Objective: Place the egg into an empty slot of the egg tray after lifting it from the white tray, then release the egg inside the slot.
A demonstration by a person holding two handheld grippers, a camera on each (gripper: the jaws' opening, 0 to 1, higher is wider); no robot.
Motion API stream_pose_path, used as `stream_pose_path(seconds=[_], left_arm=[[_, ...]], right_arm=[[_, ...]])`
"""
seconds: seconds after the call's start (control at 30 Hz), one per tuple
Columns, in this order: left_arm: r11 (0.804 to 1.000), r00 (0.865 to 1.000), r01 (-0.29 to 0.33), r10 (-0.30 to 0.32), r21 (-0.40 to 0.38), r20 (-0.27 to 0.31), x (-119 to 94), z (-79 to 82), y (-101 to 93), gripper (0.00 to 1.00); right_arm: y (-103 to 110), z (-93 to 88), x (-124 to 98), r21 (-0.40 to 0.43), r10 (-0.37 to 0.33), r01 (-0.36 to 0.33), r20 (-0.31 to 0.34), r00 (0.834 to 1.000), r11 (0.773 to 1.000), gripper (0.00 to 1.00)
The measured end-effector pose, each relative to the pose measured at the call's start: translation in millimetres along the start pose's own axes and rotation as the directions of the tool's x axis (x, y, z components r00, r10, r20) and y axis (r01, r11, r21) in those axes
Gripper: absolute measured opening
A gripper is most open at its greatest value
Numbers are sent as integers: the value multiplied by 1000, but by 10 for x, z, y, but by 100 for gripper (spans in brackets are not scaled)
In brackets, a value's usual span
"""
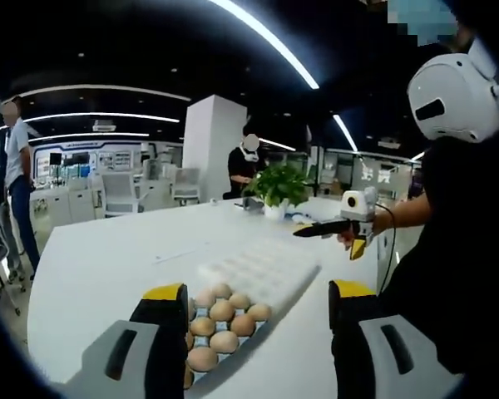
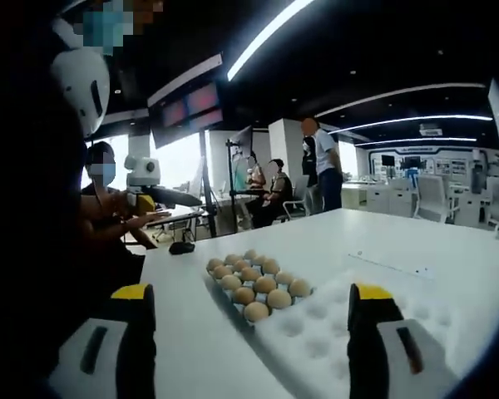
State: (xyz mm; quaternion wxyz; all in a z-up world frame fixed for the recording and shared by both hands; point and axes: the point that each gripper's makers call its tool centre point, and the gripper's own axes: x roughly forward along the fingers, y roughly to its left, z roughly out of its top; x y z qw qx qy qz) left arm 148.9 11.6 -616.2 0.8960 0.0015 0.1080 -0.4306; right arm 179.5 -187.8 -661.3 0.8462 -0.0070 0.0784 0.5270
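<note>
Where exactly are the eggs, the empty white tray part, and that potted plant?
eggs (image 2: 251,283): right gripper view, on the middle egg of the cluster.
white tray (image 2: 333,328): right gripper view, on an empty dimpled slot near the eggs.
potted plant (image 1: 276,184): left gripper view, on its green leaves.

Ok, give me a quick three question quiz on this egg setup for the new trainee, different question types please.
1. True or false: the left gripper is holding an egg.
2. Multiple choice: the eggs on the white table sit in (A) a bowl, (B) a tray of slots, (C) a cardboard box.
3. Fill in: the slots nearest the right gripper are ____.

Key: 1 false, both grippers are open and hold nothing. 2 B. 3 empty.
</note>
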Motion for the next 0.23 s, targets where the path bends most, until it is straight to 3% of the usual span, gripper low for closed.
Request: stream_pose_path(seconds=[0.23], left_arm=[[1000,1000,0,0,6,-1,8,6,-36,69]], right_arm=[[2,-15,-36,4,6,-6,-3,1000,1000,99]])
